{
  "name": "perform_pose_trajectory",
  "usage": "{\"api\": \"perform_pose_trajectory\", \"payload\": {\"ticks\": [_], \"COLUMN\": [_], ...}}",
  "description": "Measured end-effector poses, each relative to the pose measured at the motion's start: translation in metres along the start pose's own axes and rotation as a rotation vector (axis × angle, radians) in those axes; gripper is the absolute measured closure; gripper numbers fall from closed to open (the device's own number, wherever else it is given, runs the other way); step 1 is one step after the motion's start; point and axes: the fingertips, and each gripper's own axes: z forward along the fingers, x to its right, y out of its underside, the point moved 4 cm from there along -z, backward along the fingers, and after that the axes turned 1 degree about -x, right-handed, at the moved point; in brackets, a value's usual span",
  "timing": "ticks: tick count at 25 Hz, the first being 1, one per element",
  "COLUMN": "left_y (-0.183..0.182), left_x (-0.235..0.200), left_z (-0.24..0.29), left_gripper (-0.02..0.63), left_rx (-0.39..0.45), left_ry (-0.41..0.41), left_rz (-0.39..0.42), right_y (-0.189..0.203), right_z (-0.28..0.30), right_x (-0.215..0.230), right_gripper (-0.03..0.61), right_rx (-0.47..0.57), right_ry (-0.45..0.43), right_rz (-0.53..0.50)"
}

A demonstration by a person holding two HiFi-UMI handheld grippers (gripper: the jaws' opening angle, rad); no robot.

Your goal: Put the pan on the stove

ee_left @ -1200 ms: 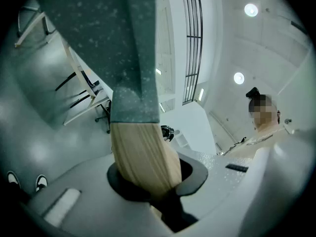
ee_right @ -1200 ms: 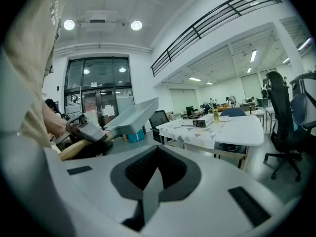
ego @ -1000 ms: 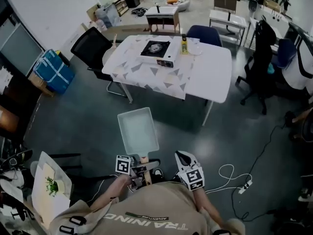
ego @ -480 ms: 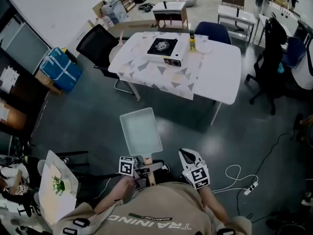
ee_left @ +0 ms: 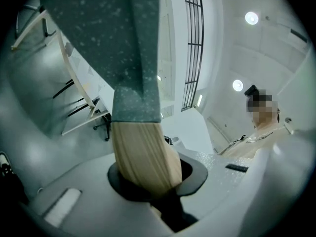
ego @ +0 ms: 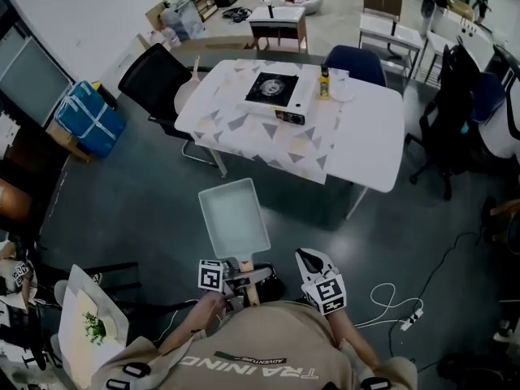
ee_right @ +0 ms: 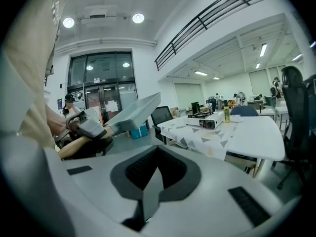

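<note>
A pale grey rectangular pan (ego: pixel 234 218) with a wooden handle (ego: pixel 246 284) is held out level in front of the person. My left gripper (ego: pixel 236 281) is shut on that handle. In the left gripper view the handle (ee_left: pixel 141 152) runs up from between the jaws to the pan's underside (ee_left: pixel 133 43). My right gripper (ego: pixel 306 260) hangs beside it, shut and empty, and its own view (ee_right: pixel 152 189) shows the pan (ee_right: pixel 133 113) off to the left. The portable stove (ego: pixel 275 93) sits on the white table (ego: pixel 361 136) across the floor, also seen from the right gripper (ee_right: pixel 207 121).
A yellow bottle (ego: pixel 325 81) and a bowl stand next to the stove. A black chair (ego: pixel 154 80) is at the table's left, a blue chair (ego: pixel 357 62) behind it and an office chair (ego: pixel 447 128) to its right. A cable and power strip (ego: pixel 402 322) lie on the floor.
The table and stove have shifted lower and slightly right in the head view, as the person nears them. The pan stays held in my left gripper; the right stays shut.
</note>
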Motion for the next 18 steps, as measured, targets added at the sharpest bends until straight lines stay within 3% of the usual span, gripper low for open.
{"api": "perform_pose_trajectory", "payload": {"ticks": [7,14,18], "left_y": [-0.077,-0.121,-0.132], "left_x": [-0.019,-0.053,-0.062], "left_z": [-0.015,-0.048,-0.061], "left_gripper": [0.565,0.554,0.546], "left_rx": [-0.056,-0.095,-0.091], "left_ry": [0.027,0.06,0.072], "left_rz": [0.019,-0.035,-0.059], "right_y": [-0.058,-0.063,-0.058], "right_z": [0.054,0.096,0.113], "right_x": [0.015,0.009,0.0], "right_gripper": [0.575,0.574,0.574], "right_rx": [0.04,0.023,-0.036], "right_ry": [0.084,0.183,0.178], "right_rz": [-0.067,-0.023,-0.013]}}
